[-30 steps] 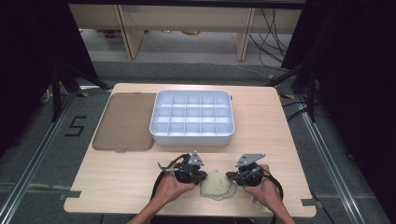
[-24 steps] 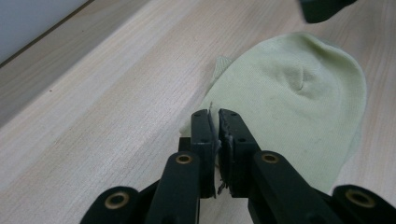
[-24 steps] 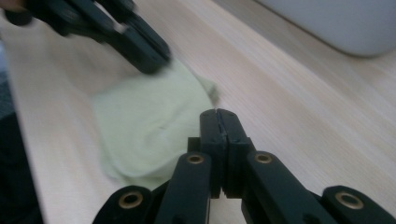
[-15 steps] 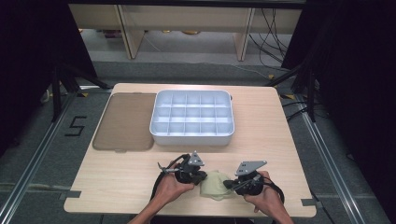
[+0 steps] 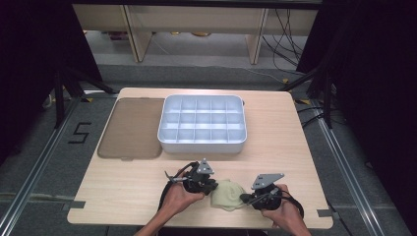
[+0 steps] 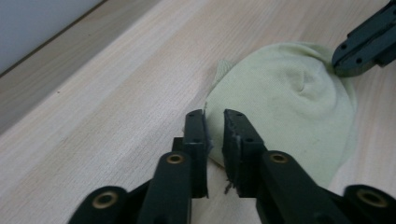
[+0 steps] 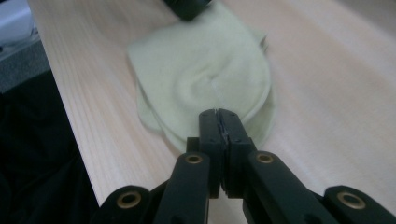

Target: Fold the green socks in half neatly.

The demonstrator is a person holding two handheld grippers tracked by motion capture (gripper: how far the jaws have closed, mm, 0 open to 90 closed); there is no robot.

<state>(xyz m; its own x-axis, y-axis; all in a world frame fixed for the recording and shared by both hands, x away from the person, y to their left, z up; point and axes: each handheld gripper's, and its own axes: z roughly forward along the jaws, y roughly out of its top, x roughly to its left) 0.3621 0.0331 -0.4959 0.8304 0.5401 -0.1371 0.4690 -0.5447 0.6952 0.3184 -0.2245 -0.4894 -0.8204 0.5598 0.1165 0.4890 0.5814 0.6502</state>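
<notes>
A pale green cloth (image 5: 227, 195) lies bunched on the wooden table (image 5: 123, 191) near its front edge, between my two grippers. My left gripper (image 5: 212, 189) is at the cloth's left edge. In the left gripper view its jaws (image 6: 214, 116) have just been opening and stand a narrow gap apart, with the cloth (image 6: 289, 107) edge at the gap and the pads not pressing. My right gripper (image 5: 244, 198) is at the cloth's right edge. In the right gripper view its jaws (image 7: 218, 114) are shut, pinching the rim of the cloth (image 7: 205, 79).
A white tray (image 5: 201, 146) with several compartments stands at the middle of the table, beyond the grippers. A flat brown translucent lid (image 5: 132, 128) lies to its left. The table's front edge runs just below both hands.
The right hand and its gripper have shifted to the right and slightly toward the front edge. The left hand has stayed put.
</notes>
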